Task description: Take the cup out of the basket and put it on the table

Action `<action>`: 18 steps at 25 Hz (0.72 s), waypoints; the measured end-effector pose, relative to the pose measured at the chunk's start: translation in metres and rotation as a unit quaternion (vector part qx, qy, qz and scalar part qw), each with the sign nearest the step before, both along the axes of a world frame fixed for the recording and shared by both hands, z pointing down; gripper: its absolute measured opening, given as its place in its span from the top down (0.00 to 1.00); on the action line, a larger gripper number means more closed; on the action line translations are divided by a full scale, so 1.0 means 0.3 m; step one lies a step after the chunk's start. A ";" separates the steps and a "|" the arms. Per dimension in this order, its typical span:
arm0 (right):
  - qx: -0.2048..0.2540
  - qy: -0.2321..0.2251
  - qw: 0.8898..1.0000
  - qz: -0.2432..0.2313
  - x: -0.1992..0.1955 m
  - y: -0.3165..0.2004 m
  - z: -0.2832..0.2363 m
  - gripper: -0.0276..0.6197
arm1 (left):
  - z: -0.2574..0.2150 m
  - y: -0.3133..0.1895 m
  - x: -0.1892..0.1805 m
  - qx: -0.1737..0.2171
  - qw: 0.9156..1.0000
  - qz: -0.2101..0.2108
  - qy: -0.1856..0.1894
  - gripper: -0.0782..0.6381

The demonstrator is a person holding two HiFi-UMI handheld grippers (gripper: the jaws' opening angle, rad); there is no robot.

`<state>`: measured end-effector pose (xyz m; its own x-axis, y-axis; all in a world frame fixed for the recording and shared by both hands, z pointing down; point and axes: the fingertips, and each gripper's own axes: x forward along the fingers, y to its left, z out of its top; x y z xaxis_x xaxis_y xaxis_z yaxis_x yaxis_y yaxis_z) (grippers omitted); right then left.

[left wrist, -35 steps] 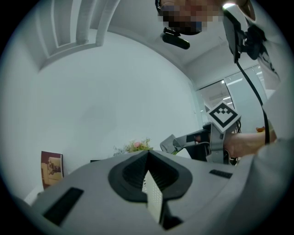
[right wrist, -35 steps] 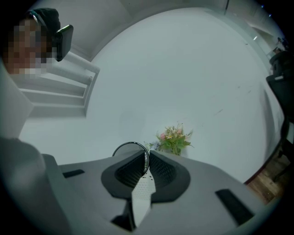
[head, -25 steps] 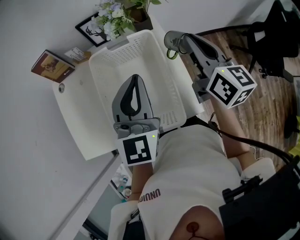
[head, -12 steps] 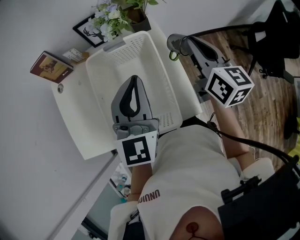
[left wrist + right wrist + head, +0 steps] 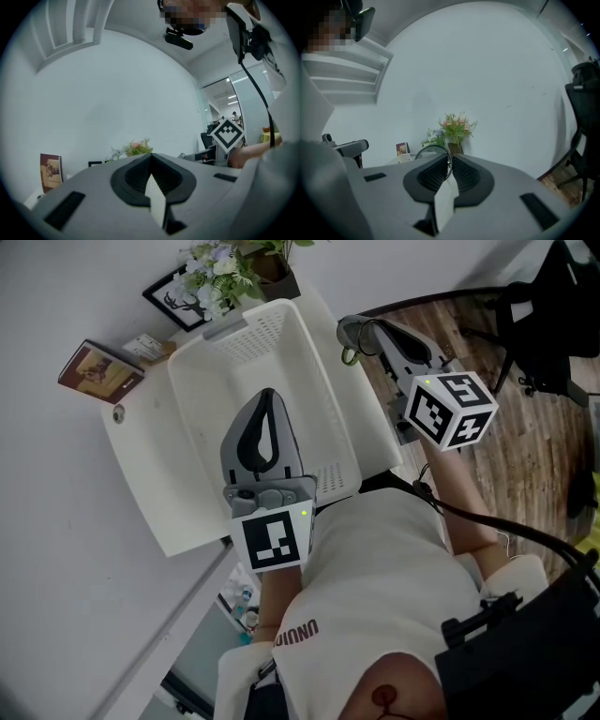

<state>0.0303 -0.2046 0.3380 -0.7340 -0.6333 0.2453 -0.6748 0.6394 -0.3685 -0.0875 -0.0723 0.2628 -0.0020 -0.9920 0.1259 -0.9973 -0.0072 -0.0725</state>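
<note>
A white slatted basket (image 5: 246,338) stands on the white table (image 5: 141,474). A small grey cup (image 5: 348,332) hangs in the air just outside the basket's right rim, near the table's right edge. My right gripper (image 5: 364,331) is shut on it. In the right gripper view a thin ring (image 5: 423,151) of the cup arches out from between the jaws of the right gripper (image 5: 449,163). My left gripper (image 5: 267,397) hovers over the near half of the basket, shut and holding nothing. The left gripper view shows the left gripper (image 5: 151,158) with its jaws together.
At the table's far end lie a brown book (image 5: 91,371), a small card (image 5: 150,348), a black picture frame (image 5: 173,296) and a pot of flowers (image 5: 220,263). Wooden floor and a black chair (image 5: 553,315) are to the right of the table.
Almost nothing. The right gripper's marker cube has turned slightly while the cup stays beside the basket's right rim. The left gripper has not moved.
</note>
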 end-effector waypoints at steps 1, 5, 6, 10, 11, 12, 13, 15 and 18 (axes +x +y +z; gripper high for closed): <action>0.000 0.006 1.000 -0.001 -0.001 0.002 0.010 0.89 | 0.000 0.000 0.000 -0.001 1.000 0.000 0.000 0.88; -0.003 0.024 1.000 -0.006 -0.007 0.010 0.044 0.89 | 0.003 -0.002 0.000 -0.004 1.000 0.000 -0.001 0.88; -0.005 0.026 1.000 -0.008 -0.009 0.011 0.052 0.89 | 0.003 -0.002 -0.001 -0.004 1.000 -0.001 -0.002 0.88; -0.006 0.048 0.999 -0.009 -0.008 0.014 0.092 0.89 | 0.008 -0.002 -0.002 -0.007 1.000 -0.001 -0.003 0.88; -0.005 0.055 0.998 -0.010 -0.007 0.016 0.102 0.89 | 0.010 -0.001 -0.003 -0.008 1.000 -0.002 -0.003 0.88; -0.005 0.061 0.998 -0.011 -0.006 0.018 0.112 0.89 | 0.011 -0.001 -0.003 -0.009 1.000 -0.002 -0.003 0.88; -0.006 0.066 0.998 -0.012 -0.005 0.021 0.123 0.89 | 0.013 -0.001 -0.004 -0.009 1.000 -0.002 -0.003 0.88; -0.011 0.072 0.997 -0.014 -0.005 0.025 0.143 0.89 | 0.015 -0.002 -0.004 -0.011 1.000 -0.002 -0.004 0.88; -0.017 0.081 0.996 -0.016 -0.003 0.031 0.171 0.89 | 0.018 -0.005 -0.002 -0.013 1.000 -0.002 -0.004 0.88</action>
<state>0.0292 -0.1954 0.3894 -0.7023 -0.5996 0.3838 -0.7071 0.6502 -0.2780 -0.0882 -0.0737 0.2681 -0.0066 -0.9885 0.1509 -0.9968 -0.0055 -0.0795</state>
